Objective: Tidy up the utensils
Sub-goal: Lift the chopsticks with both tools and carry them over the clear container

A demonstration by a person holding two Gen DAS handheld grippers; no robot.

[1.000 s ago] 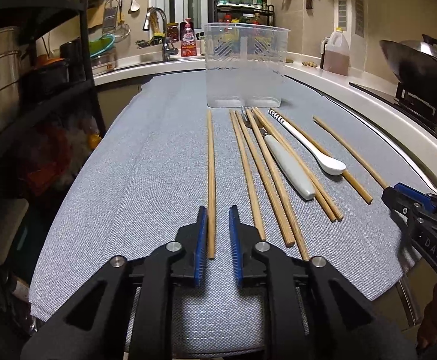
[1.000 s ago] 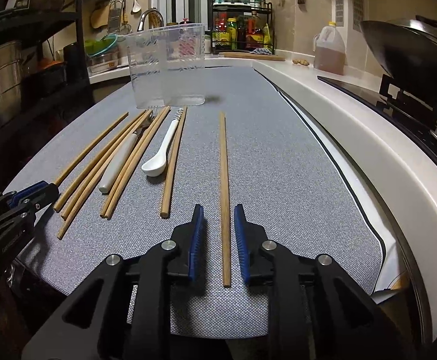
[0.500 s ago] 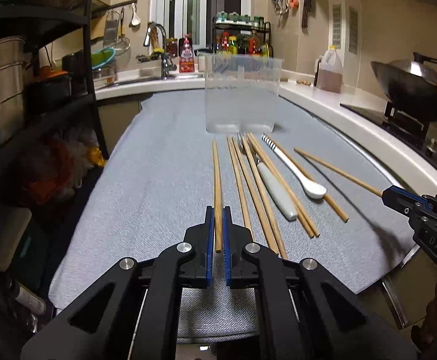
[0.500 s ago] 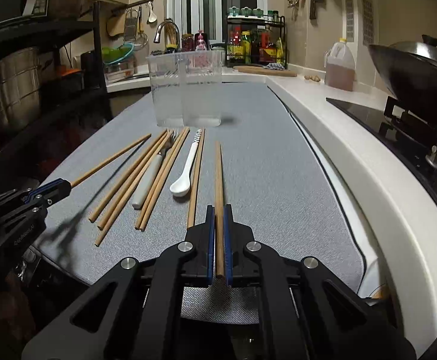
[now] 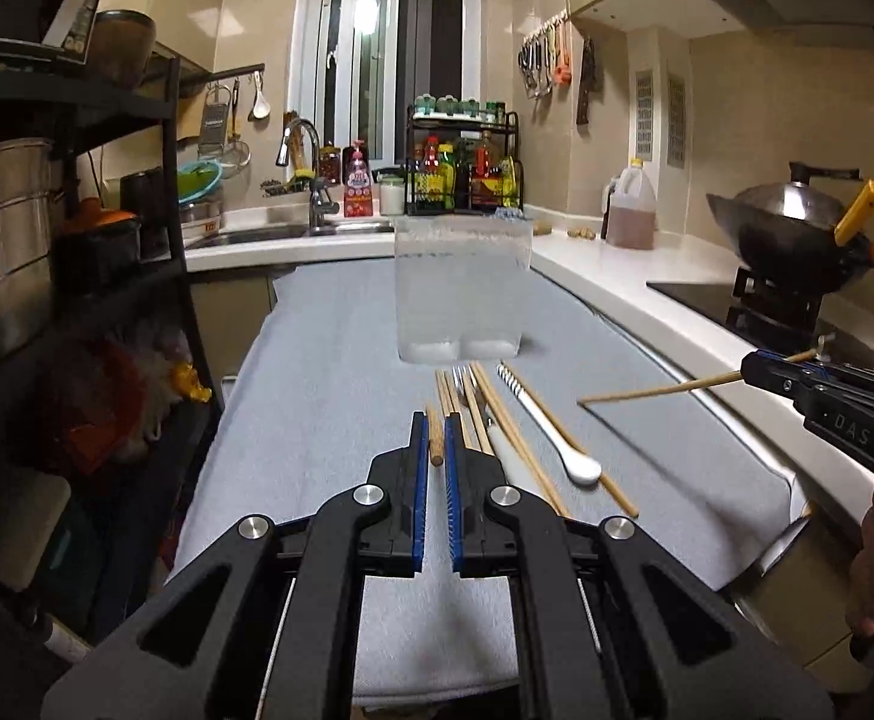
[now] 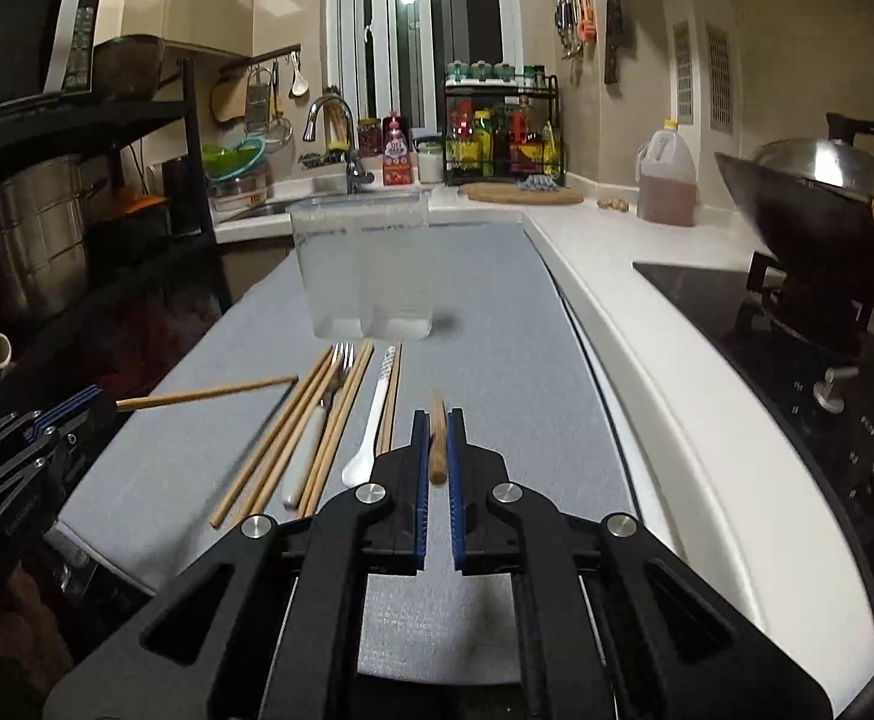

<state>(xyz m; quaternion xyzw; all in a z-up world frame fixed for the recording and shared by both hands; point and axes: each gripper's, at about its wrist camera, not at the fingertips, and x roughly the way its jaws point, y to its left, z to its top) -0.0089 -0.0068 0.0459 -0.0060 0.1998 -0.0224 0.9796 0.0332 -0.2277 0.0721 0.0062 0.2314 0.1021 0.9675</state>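
Sorting has barely begun, judging by the left wrist view: the clear container stands at twelve o'clock on the grey mat and, as far as its cloudy walls show, holds nothing yet. The left gripper is clamped on one wooden chopstick, whose butt end pokes out between the blue pads while the shaft runs away toward the container. Just past the gripper, at about one o'clock, the loose chopsticks lie on the mat together with a fork, a white-handled utensil and a white spoon. At three o'clock the right gripper comes in from the edge, shut on a second chopstick that hangs clear of the mat above its own shadow.

The right wrist view tells the same story from the other side. The right gripper pinches its chopstick near the butt end, pointing at twelve o'clock, with the container at eleven o'clock. The left gripper sits at nine o'clock, holding its chopstick out over the mat. The remaining chopsticks, fork and spoon lie between ten and eleven o'clock.

So two chopsticks are picked up and none delivered; every other piece is left to move, as I judge it.
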